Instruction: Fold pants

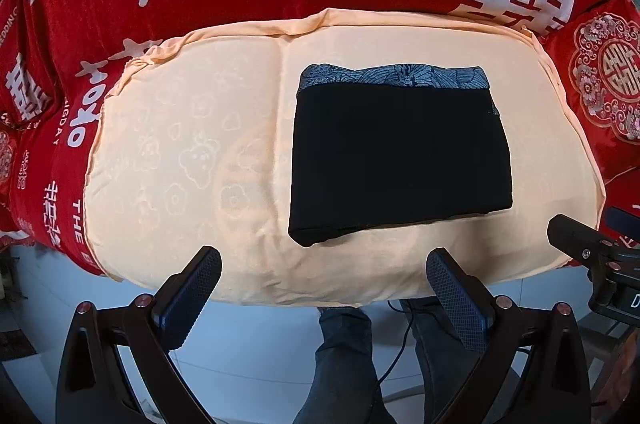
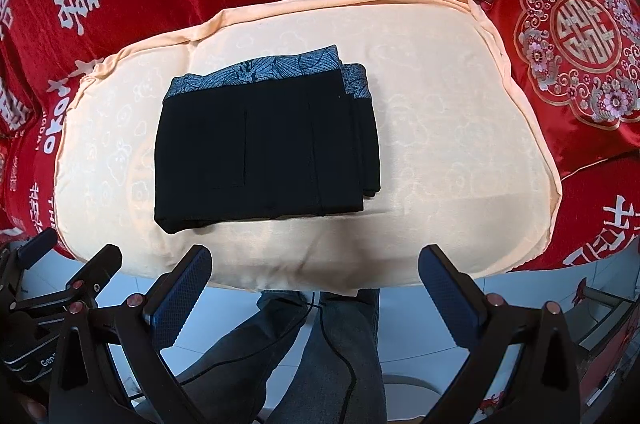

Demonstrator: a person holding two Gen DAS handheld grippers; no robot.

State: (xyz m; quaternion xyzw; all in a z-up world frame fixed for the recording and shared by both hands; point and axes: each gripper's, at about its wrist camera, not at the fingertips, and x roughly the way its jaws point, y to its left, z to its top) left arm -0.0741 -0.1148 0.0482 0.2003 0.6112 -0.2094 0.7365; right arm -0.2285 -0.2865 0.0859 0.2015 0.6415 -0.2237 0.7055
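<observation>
Both tongs, left (image 1: pixel 324 260) and right (image 2: pixel 315 258), agape and empty above folded black pants (image 1: pixel 400 160) on cream cushion (image 1: pixel 180 152).

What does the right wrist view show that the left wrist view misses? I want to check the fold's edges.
Only the right wrist view shows the stepped layer edges on the pants' right side and a pocket outline. Only the left wrist view shows their left edge nearly square-on. Both show the patterned waistband at the far side, the cream cushion, and open, empty jaws.
</observation>
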